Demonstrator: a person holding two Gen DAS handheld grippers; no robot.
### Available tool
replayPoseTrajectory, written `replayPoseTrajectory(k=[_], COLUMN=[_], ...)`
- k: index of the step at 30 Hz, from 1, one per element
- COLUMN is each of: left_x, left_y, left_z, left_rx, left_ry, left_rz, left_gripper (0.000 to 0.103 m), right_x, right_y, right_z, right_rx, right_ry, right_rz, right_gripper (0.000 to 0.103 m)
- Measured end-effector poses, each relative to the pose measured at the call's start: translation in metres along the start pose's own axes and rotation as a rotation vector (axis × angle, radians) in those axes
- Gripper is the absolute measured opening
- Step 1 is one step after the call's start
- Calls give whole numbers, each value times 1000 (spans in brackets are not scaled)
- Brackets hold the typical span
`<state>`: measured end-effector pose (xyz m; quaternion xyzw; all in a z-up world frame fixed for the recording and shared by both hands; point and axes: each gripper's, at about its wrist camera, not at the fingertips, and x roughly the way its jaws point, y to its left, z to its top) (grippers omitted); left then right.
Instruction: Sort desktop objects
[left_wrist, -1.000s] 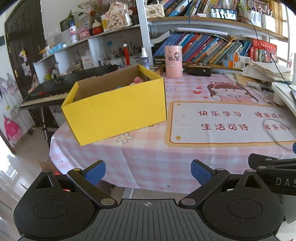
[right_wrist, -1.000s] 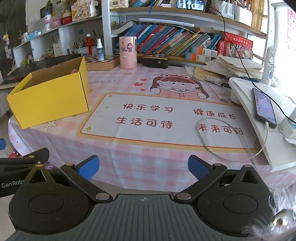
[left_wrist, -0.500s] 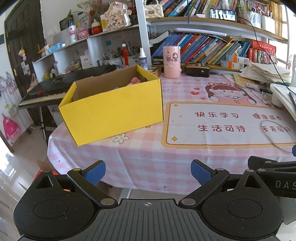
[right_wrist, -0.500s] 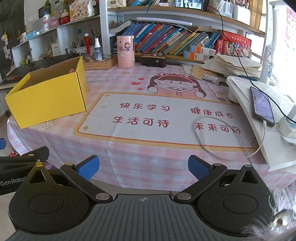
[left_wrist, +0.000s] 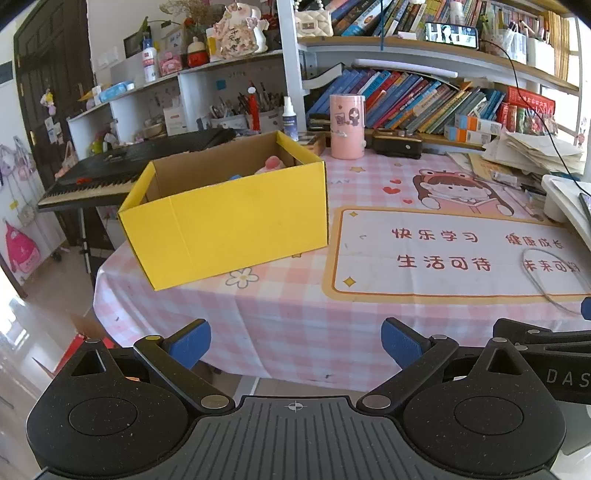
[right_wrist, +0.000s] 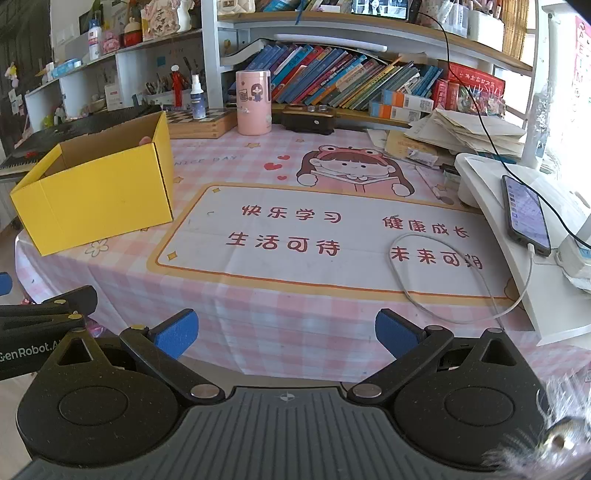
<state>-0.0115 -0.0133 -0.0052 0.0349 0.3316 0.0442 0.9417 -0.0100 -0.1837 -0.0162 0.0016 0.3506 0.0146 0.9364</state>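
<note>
**Both grippers idle off the table edge, box already holding items**

Nearest the cameras, the left gripper hung spread wide with nothing between its blue pads, short of the table's near edge. The right gripper sat the same way, fully apart and empty, level with its partner, whose black linkage showed at the left of the right view. Held back like this, both tools seemed to be in a rest pose, not reaching for anything.

Beyond them lay the pink checked cloth, bare along its front. A white cable looped across the printed mat, running to a phone on a white stand at the right, probably charging and so left where it was.

On the left of the table stood the yellow box, open at the top and angled toward the grippers, likely so things could be dropped in from the front. A pink toy and a bit of something blue showed inside, against the far wall. I judged the sorting mostly finished.

Farther back stood a pink canister, then shelves of books
</note>
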Motion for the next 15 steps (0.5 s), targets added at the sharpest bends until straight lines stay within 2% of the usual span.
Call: replayPoseTrajectory(k=[6,15], left_x=[0,4], left_y=[6,4], left_z=[1,2], left_rx=[-40,-42], left_ry=[-9,2], left_rz=[-11,-6], left_gripper=[103,103], right_x=[1,5], right_y=[0,0], right_z=[2,3], right_rx=[2,-1], right_ry=[-2,6], right_rz=[1,3], right_gripper=[103,103])
